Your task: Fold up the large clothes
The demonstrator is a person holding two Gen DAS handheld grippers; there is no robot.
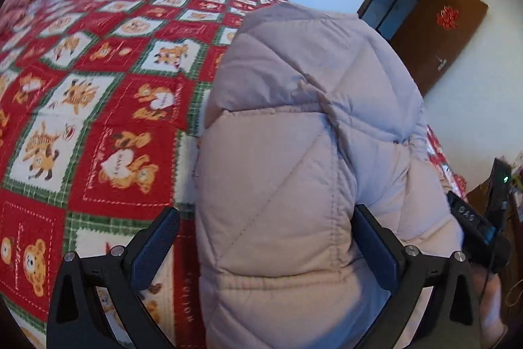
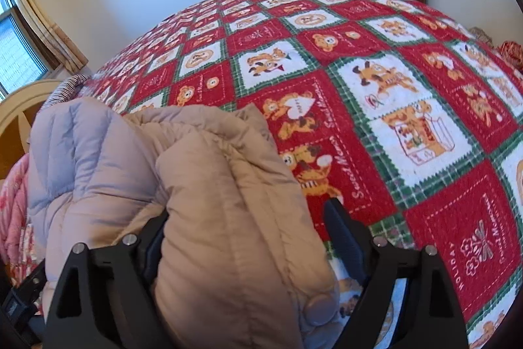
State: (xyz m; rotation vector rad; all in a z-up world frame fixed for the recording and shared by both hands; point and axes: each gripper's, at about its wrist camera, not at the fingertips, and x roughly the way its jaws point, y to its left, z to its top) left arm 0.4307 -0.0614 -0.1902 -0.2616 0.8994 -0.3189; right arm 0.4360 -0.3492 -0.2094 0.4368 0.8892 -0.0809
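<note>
Bulging between both spread tools (image 1: 266,246) (image 2: 248,237), quilted puffy coat (image 1: 304,152) (beige, diamond-stitched) covers fleecy bedspread (image 1: 98,87).

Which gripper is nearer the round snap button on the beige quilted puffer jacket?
Right. The snap button lies between the right gripper's open fingers; the left gripper straddles the puffer jacket farther along, button unseen there.

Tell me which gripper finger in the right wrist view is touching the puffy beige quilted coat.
The left finger: it presses against the puffy beige quilted coat, while the right finger stands clear over the red teddy-bear bedspread.
</note>
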